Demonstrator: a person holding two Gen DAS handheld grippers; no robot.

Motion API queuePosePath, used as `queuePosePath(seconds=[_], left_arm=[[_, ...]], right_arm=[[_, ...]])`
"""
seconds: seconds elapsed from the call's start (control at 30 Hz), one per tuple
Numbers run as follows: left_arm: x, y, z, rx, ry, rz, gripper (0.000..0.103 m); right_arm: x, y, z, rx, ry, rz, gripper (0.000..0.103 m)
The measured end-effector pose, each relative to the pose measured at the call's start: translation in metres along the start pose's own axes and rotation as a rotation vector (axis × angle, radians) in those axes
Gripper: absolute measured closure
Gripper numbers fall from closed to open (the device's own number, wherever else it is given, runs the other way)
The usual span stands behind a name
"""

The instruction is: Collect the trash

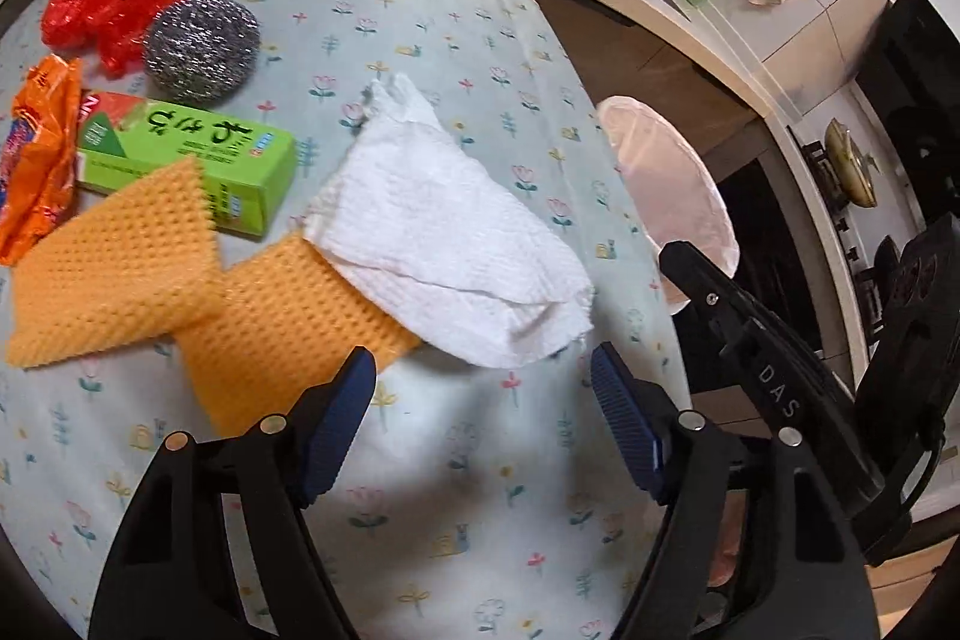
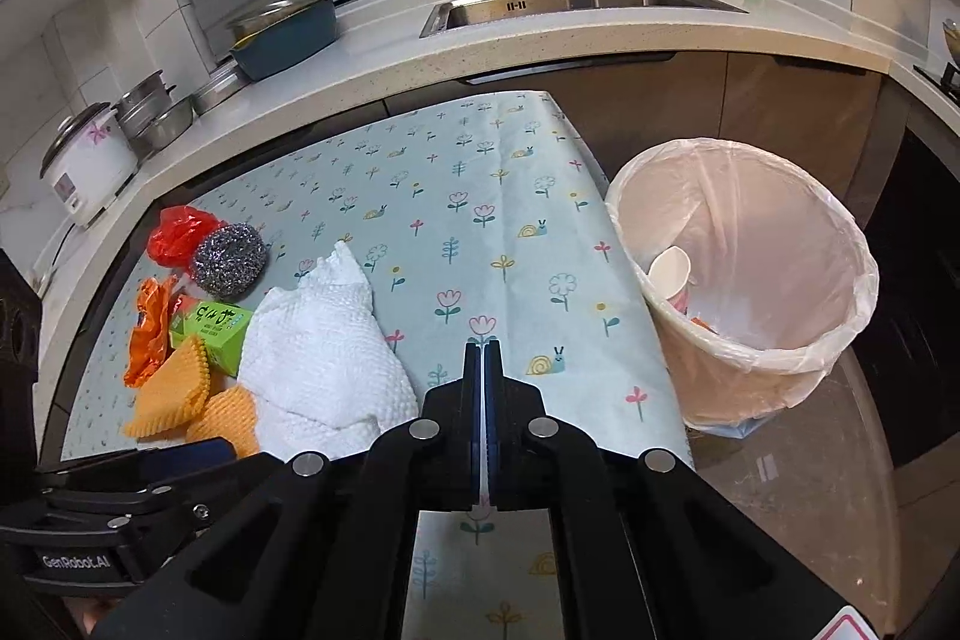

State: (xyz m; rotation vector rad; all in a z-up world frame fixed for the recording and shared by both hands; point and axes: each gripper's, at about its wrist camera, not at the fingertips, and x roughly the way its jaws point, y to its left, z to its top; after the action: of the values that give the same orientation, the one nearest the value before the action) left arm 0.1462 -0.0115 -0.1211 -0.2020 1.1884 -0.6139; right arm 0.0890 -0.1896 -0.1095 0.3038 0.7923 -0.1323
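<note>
A crumpled white paper towel [image 1: 447,226] lies on the flowered tablecloth [image 1: 456,490], partly over an orange dimpled cloth [image 1: 180,286]. My left gripper [image 1: 483,382] is open just short of the towel's near end, a finger on each side. My right gripper [image 2: 483,358] is shut and empty above the cloth, right of the towel [image 2: 318,358]. A bin with a pink liner [image 2: 744,280] stands on the floor right of the table; a paper cup [image 2: 669,274] lies in it. The bin also shows in the left wrist view [image 1: 666,178].
At the left of the table lie a red plastic bag [image 1: 108,4], a steel scourer [image 1: 201,46], a green box [image 1: 192,160] and an orange wrapper [image 1: 36,160]. A counter with a sink [image 2: 576,1] runs behind the table. A rice cooker [image 2: 87,163] stands far left.
</note>
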Motion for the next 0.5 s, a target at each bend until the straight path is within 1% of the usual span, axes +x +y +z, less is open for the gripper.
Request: queuePosePath(seconds=[0.03,0.07,0.1,0.13,0.17,0.2,0.23,0.27,0.33,0.43,0.5], left_arm=[[0.004,-0.002,0.001,-0.010,0.004,-0.016,0.035],[0.009,-0.004,0.002,-0.020,0.010,-0.022,0.043],[0.013,-0.006,0.004,-0.028,0.017,-0.030,0.048],[0.018,-0.006,0.006,-0.040,0.028,-0.043,0.061],[0.021,-0.005,0.007,-0.049,0.036,-0.048,0.076],[0.022,-0.004,0.008,-0.053,0.041,-0.056,0.083],[0.022,-0.004,0.007,-0.047,0.043,-0.058,0.092],[0.020,-0.005,0.007,-0.037,0.041,-0.051,0.097],[0.014,-0.006,0.007,-0.012,0.023,-0.029,0.100],[0.004,-0.006,0.007,0.026,-0.001,0.012,0.101],[0.002,-0.003,0.008,0.033,-0.006,0.031,0.101]], right_arm=[[-0.002,-0.002,-0.001,0.001,0.000,0.004,0.097],[-0.004,-0.003,-0.002,0.000,0.003,0.012,0.096],[-0.005,-0.004,-0.003,0.000,0.006,0.020,0.095],[-0.006,-0.005,-0.004,0.000,0.010,0.027,0.092],[-0.006,-0.005,-0.006,-0.002,0.014,0.038,0.086],[-0.006,-0.004,-0.007,-0.006,0.019,0.055,0.084],[-0.006,-0.002,-0.009,-0.011,0.023,0.071,0.078],[-0.006,0.001,-0.010,-0.021,0.028,0.086,0.074],[-0.003,0.010,-0.013,-0.047,0.041,0.117,0.074],[0.004,0.024,-0.019,-0.090,0.059,0.147,0.074],[0.010,0.030,-0.022,-0.099,0.076,0.168,0.074]])
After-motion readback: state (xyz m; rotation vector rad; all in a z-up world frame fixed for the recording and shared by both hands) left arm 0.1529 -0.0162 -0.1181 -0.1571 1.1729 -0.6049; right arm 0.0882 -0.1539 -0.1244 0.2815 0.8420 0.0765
